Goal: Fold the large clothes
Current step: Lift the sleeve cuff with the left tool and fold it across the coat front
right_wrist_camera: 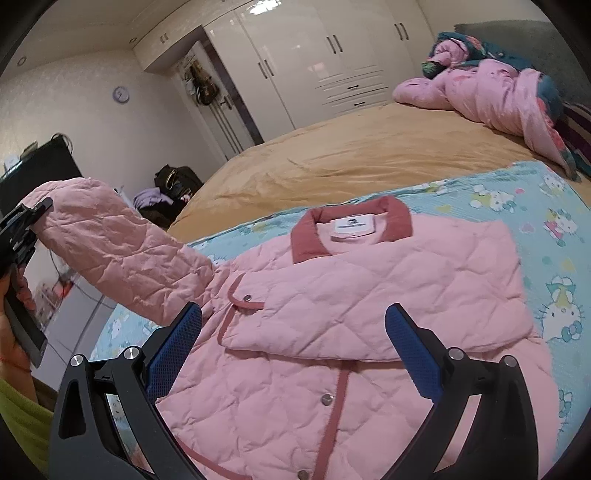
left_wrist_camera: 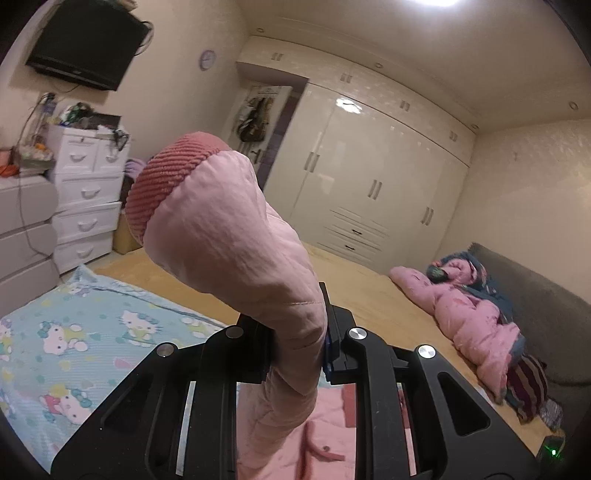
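Matt quilted pink cloth jacket [right_wrist_camera: 369, 295] w/ ribbed cuff [left_wrist_camera: 166, 181]; glossy wardrobe doors [left_wrist_camera: 369, 166]; dimpled blue pads [right_wrist_camera: 413, 354], right hand-held gripper.

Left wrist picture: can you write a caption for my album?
The left claw pinches a pink jacket sleeve, lifting its ribbed cuff above the Hello Kitty blanket.

A glossy cream floor-to-ceiling wardrobe [left_wrist_camera: 369, 166] is seen at frame centre-right, under a bright ceiling light [left_wrist_camera: 436, 3] at the top edge. A black wall-mounted flat television [left_wrist_camera: 85, 48] is placed upper left, a round pale wall clock [left_wrist_camera: 208, 60] beside it. A white drawer chest [left_wrist_camera: 86, 195] is set at left. A mustard-yellow bed sheet [right_wrist_camera: 332, 155] is spread mid-frame.
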Motion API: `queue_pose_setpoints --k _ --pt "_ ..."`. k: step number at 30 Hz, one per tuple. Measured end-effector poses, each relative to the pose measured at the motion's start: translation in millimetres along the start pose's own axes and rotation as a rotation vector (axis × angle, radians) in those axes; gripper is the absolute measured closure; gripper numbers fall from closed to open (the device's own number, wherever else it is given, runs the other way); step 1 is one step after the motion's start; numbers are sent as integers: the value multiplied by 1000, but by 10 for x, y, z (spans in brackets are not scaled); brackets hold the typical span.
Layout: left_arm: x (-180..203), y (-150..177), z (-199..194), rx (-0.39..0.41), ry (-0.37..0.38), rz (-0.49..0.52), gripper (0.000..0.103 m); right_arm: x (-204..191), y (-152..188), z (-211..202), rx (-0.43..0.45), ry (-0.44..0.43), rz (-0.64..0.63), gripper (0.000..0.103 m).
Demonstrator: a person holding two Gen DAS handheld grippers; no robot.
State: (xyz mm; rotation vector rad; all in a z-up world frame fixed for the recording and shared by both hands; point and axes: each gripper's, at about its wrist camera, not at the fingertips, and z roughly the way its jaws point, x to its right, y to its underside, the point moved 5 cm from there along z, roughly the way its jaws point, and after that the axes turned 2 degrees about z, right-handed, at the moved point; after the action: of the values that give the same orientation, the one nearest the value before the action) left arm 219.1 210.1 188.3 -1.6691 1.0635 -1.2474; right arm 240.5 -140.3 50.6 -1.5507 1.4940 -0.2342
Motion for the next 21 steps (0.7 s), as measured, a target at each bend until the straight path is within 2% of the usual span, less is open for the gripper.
queue_pose_setpoints --k 11,21 --pt "901 386 165 -77 119 122 90 442 17 -261 32 4 89 4" --pt "1623 1045 392 -191 217 219 90 950 10 -427 63 31 176 4"
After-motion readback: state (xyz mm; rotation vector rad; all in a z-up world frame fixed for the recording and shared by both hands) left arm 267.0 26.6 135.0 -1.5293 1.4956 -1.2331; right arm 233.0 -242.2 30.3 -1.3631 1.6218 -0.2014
